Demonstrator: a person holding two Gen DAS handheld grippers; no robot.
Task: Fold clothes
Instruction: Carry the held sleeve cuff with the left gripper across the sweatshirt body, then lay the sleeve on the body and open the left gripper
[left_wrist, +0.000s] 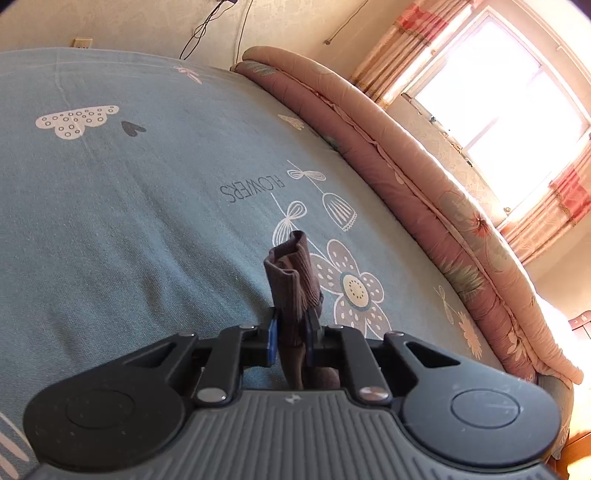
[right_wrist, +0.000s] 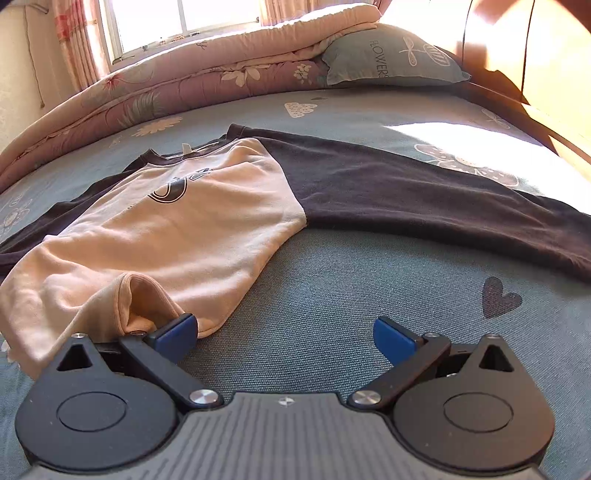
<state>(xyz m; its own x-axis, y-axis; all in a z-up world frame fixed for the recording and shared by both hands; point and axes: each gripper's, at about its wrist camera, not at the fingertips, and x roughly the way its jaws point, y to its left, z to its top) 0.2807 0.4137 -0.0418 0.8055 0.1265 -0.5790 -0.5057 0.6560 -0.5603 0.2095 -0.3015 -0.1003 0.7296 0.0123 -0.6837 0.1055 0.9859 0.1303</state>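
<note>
My left claw (left_wrist: 291, 328) pinches a ribbed brown cuff (left_wrist: 291, 273), standing upright. My right claw (right_wrist: 284, 332) gapes wide over the woven teal bedsheet (right_wrist: 332, 295), beside the soft cream-and-black sweatshirt (right_wrist: 177, 221) lying flat.

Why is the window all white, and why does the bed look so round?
Left wrist view: sunlight overexposes the window, washing it white; the fisheye lens bends the flat bed into a dome. Right wrist view: a glaring sun patch on the bed beyond the shirt, same bending.
</note>
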